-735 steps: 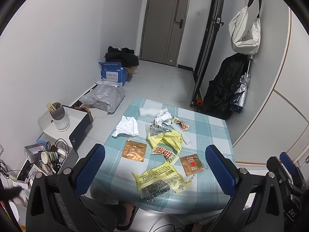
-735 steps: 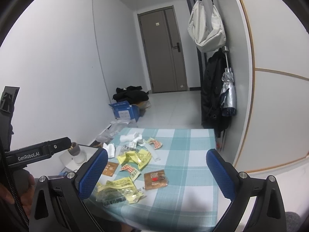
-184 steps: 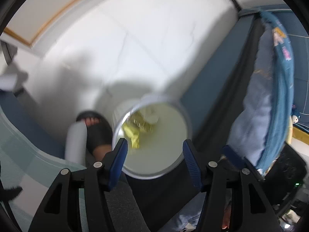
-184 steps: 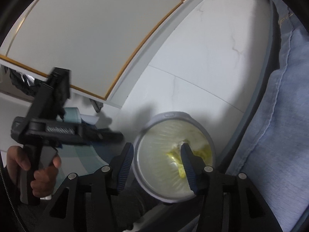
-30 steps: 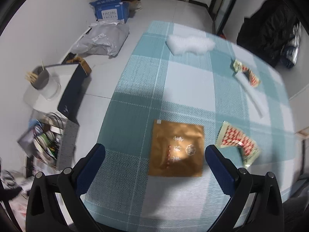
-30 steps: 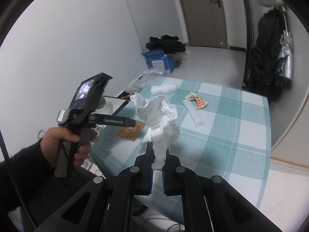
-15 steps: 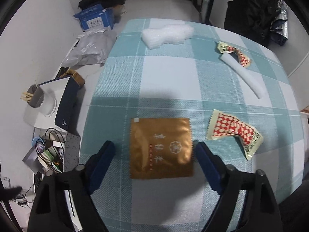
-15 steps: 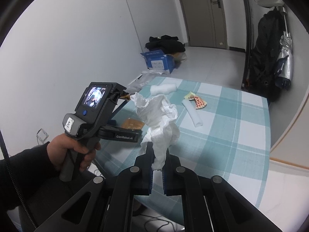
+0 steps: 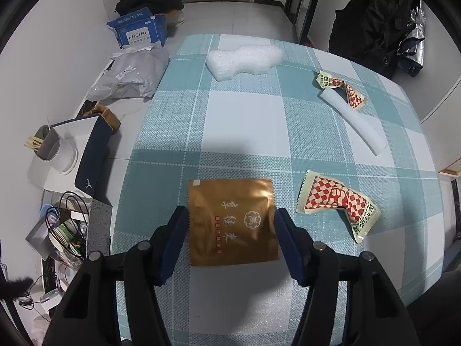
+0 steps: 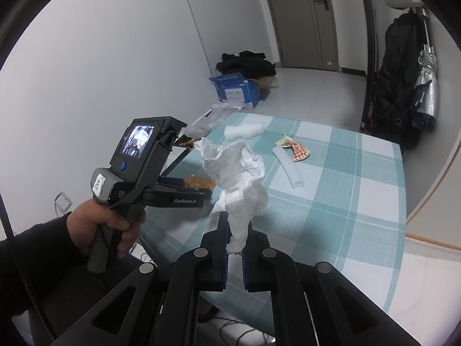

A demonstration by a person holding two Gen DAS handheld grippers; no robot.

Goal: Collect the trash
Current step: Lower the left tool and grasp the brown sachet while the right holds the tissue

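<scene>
Trash on surface (image 9: 245, 132), teal-white checked woven cloth. Brown foil sachet (image 9: 232, 220) flat at near edge, between spread fingers of left hand-held gripper (image 9: 230, 227), pads just beside its sides; contact unclear. Right hand-held gripper (image 10: 234, 240) pinching crumpled white tissue (image 10: 236, 173), held above surface. Red-white checked wrapper (image 9: 337, 201) right of sachet; second wrapper (image 9: 343, 88) beside white foam tube (image 9: 353, 124); bubble wrap (image 9: 243, 60) at far edge. White floor tiles; blue box (image 9: 139, 30), grey bag (image 9: 129, 72) on floor.
</scene>
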